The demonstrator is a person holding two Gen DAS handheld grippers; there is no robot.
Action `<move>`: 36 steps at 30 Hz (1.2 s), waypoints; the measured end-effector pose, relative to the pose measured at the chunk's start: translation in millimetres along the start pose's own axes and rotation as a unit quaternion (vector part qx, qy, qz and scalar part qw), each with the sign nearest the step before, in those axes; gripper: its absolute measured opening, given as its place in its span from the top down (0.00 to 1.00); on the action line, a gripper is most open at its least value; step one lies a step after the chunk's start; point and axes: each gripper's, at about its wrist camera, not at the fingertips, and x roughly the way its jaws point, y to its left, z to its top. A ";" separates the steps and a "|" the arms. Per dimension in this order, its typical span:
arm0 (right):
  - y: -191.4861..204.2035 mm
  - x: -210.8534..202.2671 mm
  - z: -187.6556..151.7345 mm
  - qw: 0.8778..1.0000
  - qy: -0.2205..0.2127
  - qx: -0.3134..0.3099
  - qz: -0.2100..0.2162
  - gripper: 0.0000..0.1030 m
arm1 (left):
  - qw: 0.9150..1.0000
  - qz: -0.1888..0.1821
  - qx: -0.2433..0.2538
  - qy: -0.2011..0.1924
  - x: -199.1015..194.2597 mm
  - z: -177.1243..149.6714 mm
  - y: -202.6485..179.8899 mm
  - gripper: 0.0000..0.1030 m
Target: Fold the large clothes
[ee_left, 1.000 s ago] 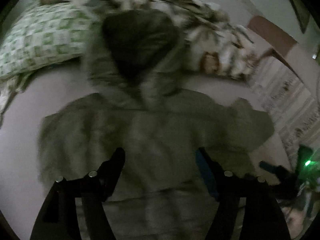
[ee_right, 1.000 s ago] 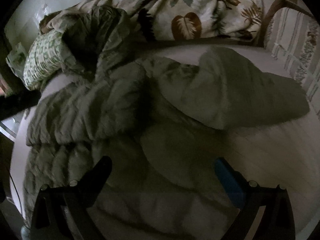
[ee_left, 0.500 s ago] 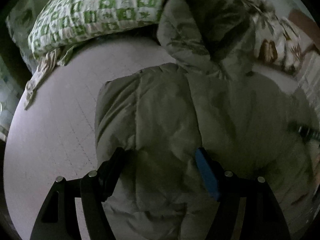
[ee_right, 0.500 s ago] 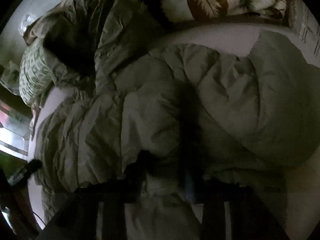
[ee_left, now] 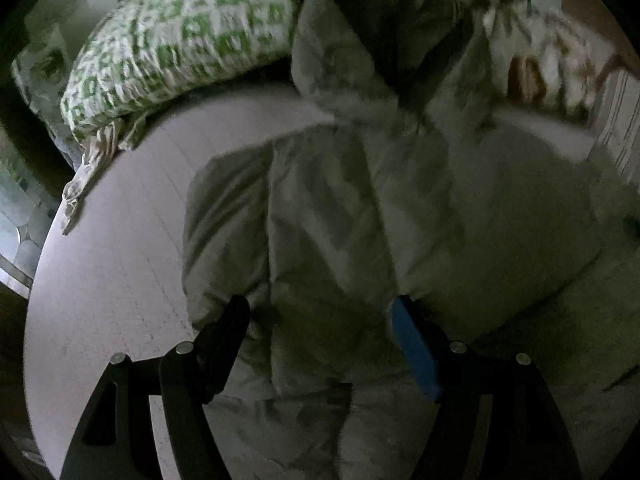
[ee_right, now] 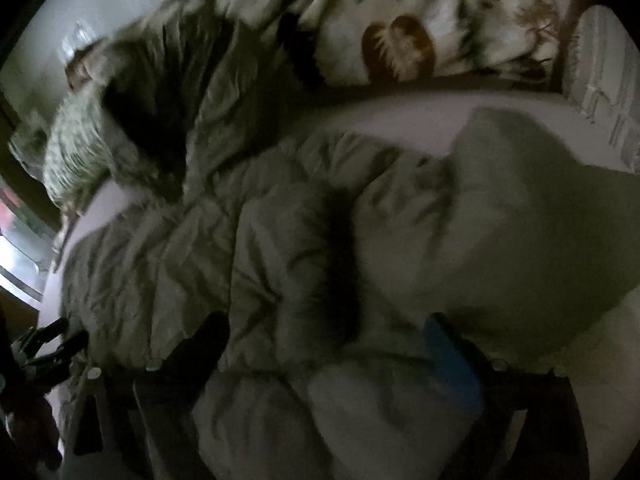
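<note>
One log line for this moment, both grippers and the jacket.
left gripper: open over jacket | right gripper: opening, jacket between jaws | bed

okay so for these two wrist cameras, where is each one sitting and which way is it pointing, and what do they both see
Left wrist: sits behind the left gripper, angled down at the padded jacket on the bed, green pillow beyond; its own two fingers show, jacket between them.
Right wrist: sits behind the right gripper, angled down over the jacket, leaf-print blanket beyond; its jaws are opening, jacket between them.
Shared: jacket, bed, pillow, blanket; the right view glimpses another gripper at its left edge.
</note>
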 end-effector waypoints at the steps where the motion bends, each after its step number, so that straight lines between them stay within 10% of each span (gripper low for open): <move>1: -10.7 -9.3 -0.9 1.000 -0.004 0.004 -0.003 0.04 | 1.000 -0.004 -0.006 -0.006 -4.7 2.9 -0.9 0.28; 17: -291.5 -81.6 -16.4 0.972 -0.002 0.180 -0.151 0.04 | 0.997 -0.041 0.069 0.006 11.1 19.4 -131.6 0.28; 32: -412.2 -39.3 11.9 0.937 -0.023 0.318 -0.142 0.06 | 0.992 -0.015 0.121 0.027 58.1 12.7 -153.1 0.16; 33: -410.5 -40.7 11.7 0.938 -0.031 0.311 -0.148 0.09 | 0.992 -0.015 0.121 0.025 58.7 12.4 -152.4 0.15; 35: -405.6 -42.9 12.2 0.941 -0.051 0.308 -0.133 0.69 | 0.993 -0.013 0.116 0.024 59.7 11.8 -149.8 0.09; 36: -405.5 -45.7 11.5 0.939 -0.058 0.319 -0.118 0.70 | 0.994 -0.011 0.107 0.026 61.4 12.2 -148.3 0.08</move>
